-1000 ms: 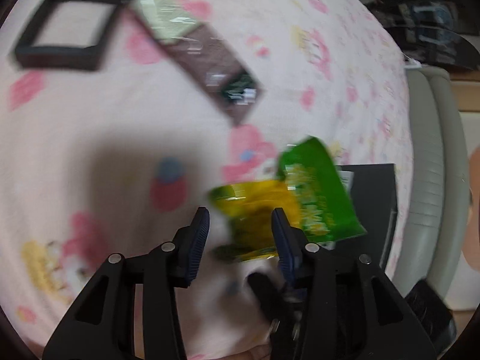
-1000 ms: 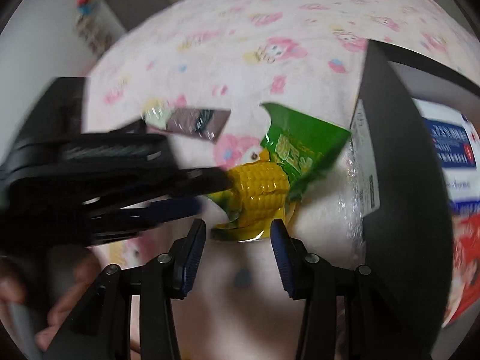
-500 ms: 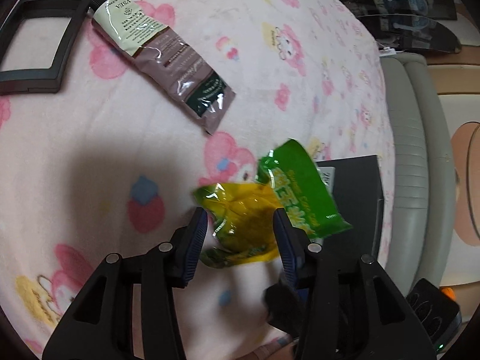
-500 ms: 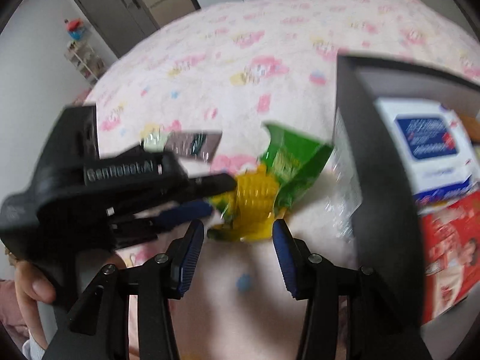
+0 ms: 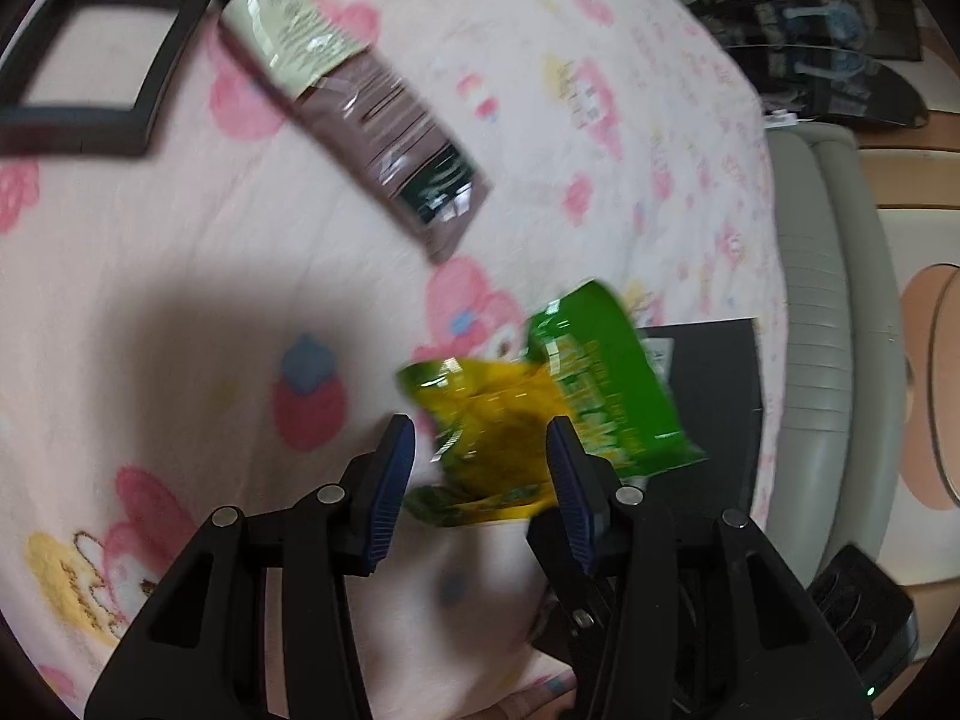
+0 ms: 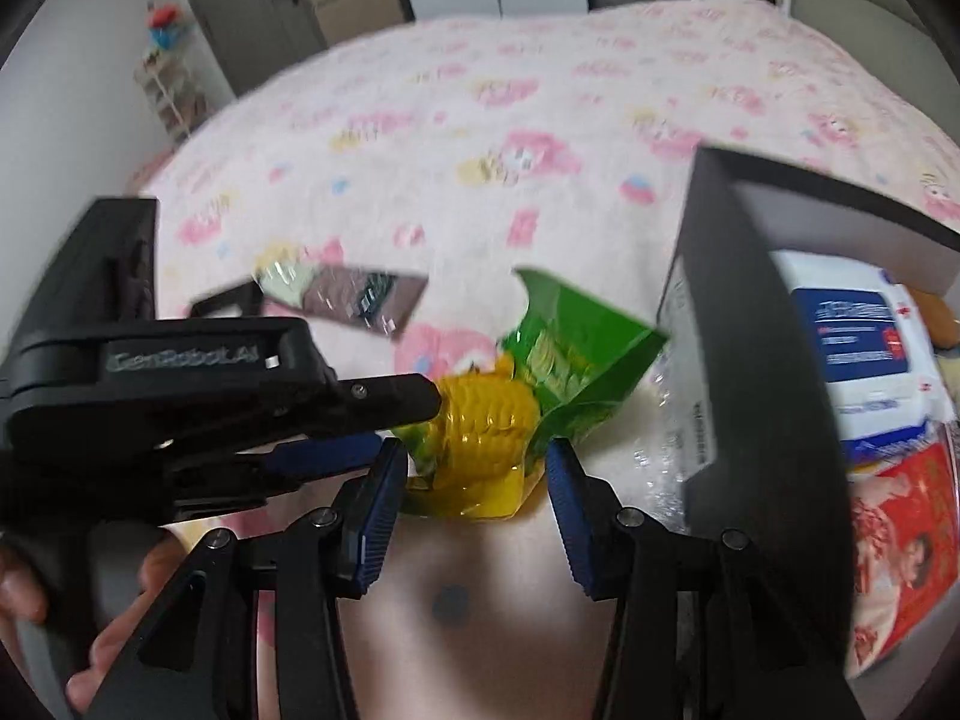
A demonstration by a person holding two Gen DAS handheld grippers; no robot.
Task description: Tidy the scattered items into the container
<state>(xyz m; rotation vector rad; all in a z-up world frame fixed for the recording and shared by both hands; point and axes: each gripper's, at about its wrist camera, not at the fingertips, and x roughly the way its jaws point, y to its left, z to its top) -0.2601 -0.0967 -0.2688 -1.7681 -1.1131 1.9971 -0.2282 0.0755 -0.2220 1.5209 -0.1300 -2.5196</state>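
Observation:
A green and yellow packaged corn cob [image 5: 540, 402] lies on the pink patterned blanket, next to the black container [image 6: 750, 324]. My left gripper [image 5: 480, 456] is open with its jaws on either side of the pack's lower end. My right gripper [image 6: 471, 471] is open just in front of the same pack [image 6: 510, 414]. The left gripper's body [image 6: 180, 396] reaches in from the left in the right wrist view. A brown and cream tube [image 5: 354, 102] lies further off on the blanket.
A black square frame [image 5: 90, 60] lies at the far left of the blanket. The container holds a white and blue pack [image 6: 852, 348] and a red pack [image 6: 894, 546]. A grey padded edge [image 5: 822, 300] borders the bed on the right.
Both views shifted slightly and blurred. The left gripper edged closer around the corn pack. The right gripper drew back a little, showing more of the room. Both stayed open.

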